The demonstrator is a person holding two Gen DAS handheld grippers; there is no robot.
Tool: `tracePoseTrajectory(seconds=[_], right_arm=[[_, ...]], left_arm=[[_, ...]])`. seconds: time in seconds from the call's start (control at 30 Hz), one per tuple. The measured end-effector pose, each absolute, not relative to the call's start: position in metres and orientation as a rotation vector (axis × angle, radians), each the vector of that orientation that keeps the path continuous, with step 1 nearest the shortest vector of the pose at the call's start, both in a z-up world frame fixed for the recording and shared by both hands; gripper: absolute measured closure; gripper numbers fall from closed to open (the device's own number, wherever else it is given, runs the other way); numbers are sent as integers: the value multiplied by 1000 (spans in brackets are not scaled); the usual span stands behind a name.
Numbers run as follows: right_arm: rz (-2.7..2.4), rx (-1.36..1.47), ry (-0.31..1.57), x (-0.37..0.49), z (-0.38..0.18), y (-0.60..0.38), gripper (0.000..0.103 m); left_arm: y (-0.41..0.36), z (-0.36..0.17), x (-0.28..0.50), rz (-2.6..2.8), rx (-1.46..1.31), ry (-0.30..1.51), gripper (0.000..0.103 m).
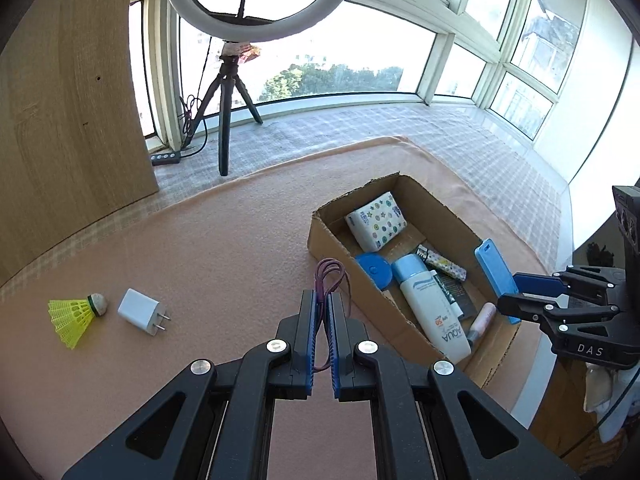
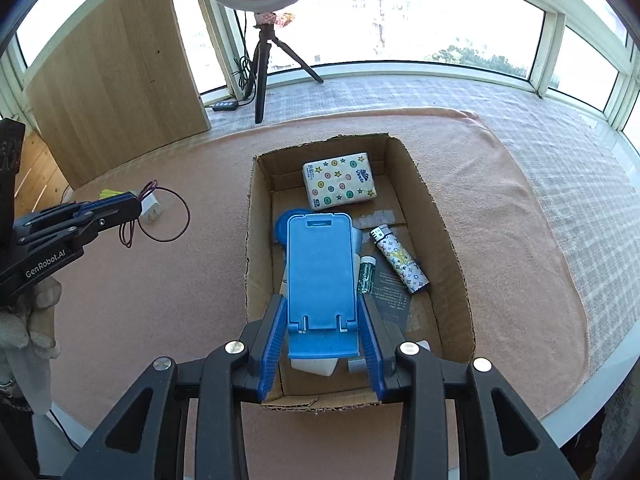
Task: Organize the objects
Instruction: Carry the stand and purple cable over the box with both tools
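My left gripper (image 1: 323,298) is shut on thin purple hair ties (image 1: 332,270), which loop out past its tips just left of the cardboard box (image 1: 320,236). From the right wrist view, the left gripper (image 2: 134,204) and the hair ties (image 2: 166,214) hang above the peach cloth. My right gripper (image 2: 322,300) is shut on a blue phone stand (image 2: 322,272) above the near half of the box (image 2: 256,240). The left wrist view shows the right gripper (image 1: 516,292) and stand (image 1: 494,268) at the box's right side. A yellow shuttlecock (image 1: 76,314) and white charger plug (image 1: 140,311) lie on the cloth.
Inside the box lie a tissue pack (image 2: 340,186), patterned lighter (image 2: 400,262), white sunscreen bottle (image 1: 434,312), blue round lid (image 1: 374,270) and green tube (image 2: 366,272). A ring-light tripod (image 1: 228,92) and wooden panel (image 1: 68,92) stand at the back. A gloved hand (image 2: 28,320) holds the left gripper.
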State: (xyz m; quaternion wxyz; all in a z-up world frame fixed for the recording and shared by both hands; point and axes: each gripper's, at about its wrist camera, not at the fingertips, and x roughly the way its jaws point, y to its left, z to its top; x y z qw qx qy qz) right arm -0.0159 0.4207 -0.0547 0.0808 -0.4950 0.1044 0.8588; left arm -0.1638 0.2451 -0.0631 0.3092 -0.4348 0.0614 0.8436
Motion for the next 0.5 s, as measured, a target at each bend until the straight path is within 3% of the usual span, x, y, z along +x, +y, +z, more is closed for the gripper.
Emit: tracePoseTrajectory(seconds=[0.5], right_arm=[[2532, -1475, 360, 0, -61, 462, 70]], left_arm=[[335, -73, -172, 2131, -1128, 237, 97]])
